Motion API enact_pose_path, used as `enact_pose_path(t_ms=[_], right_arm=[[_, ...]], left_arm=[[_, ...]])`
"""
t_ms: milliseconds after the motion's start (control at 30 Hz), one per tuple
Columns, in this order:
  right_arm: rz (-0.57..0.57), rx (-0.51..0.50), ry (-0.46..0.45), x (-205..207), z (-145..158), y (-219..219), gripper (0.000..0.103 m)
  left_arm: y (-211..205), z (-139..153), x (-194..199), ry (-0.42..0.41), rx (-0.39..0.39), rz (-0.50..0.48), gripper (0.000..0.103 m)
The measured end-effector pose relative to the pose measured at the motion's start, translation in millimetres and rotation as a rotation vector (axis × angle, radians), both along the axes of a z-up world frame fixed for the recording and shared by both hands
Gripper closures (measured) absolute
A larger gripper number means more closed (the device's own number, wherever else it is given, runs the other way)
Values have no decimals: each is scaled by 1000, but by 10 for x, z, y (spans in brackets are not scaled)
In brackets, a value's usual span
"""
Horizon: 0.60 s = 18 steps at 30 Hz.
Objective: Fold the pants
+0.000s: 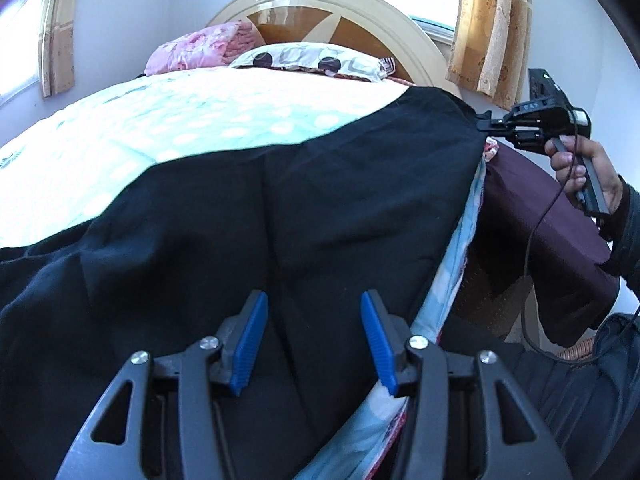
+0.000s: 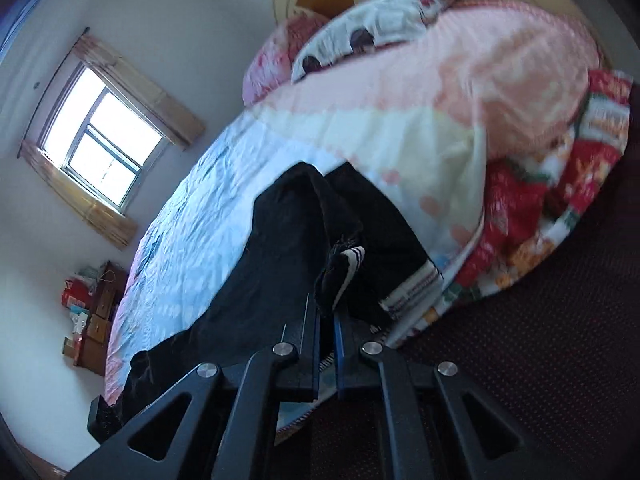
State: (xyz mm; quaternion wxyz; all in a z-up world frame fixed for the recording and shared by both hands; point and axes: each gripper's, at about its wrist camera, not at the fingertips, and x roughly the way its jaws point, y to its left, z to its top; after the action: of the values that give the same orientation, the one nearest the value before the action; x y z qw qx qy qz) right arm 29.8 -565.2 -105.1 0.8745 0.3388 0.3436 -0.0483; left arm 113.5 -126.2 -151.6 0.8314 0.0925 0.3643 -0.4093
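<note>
Black pants lie spread across the bed near its right edge. My left gripper is open just above the near part of the pants, its blue pads apart with nothing between them. My right gripper shows in the left wrist view at the far corner of the pants, shut on the cloth. In the right wrist view my right gripper is shut on the pants' striped waistband corner, with the rest of the pants trailing away over the bed.
The bed has a light blue dotted sheet, a patterned pillow, a pink quilt and a rounded wooden headboard. A red flowered blanket hangs at the bed's edge. A dark maroon surface lies beside the bed.
</note>
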Motion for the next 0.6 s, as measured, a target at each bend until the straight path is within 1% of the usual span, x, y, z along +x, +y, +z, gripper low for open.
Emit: enact_pose_path(t_ms=[33,67,133,167,200,233,267,333,400,433,467,500,533,567,600], right_arm=[[-8,-9,32,44,-55,-26,98],[-18,4,46,55,-112,-54,98],[-41,85,74,30,-281,-152,97],[-44,102,67,2,-293,-172,97],[-52,82,73,-29,-262,-172,92],[-65,30,88,-71,-216,-155,87],[-72,-19,94,-100,-160,-141,86],[-102,-105,111,-139,-25,-129,83],[-141,-188,107,-165,117,-105,82],[-166,-252,101,-162,225,-70,81],[-176,-293,92,-147,298,-37,81],[-167,-329,64,-123,392,35,81],[-152,-341,43,-84,445,86,80],[-126,-359,19,-40,505,175,79],[-99,-380,4,-2,539,264,73]], left_arm=[[9,-12,-5,1,-2,0,51],[21,-7,-13,-1,-9,0,51],[50,34,-17,-7,-6,9,51],[64,51,-16,-17,-5,14,51],[105,99,-4,-35,-7,26,50],[143,147,25,-48,-9,38,47],[204,201,68,-63,-13,57,45],[342,303,200,-103,-8,114,32],[477,359,405,-123,23,188,32],[531,365,492,-119,38,218,32],[596,374,586,-114,47,250,32],[671,380,704,-109,59,292,31],[698,363,754,-104,73,310,31],[713,321,843,-87,103,328,31],[715,268,935,-74,138,346,31]])
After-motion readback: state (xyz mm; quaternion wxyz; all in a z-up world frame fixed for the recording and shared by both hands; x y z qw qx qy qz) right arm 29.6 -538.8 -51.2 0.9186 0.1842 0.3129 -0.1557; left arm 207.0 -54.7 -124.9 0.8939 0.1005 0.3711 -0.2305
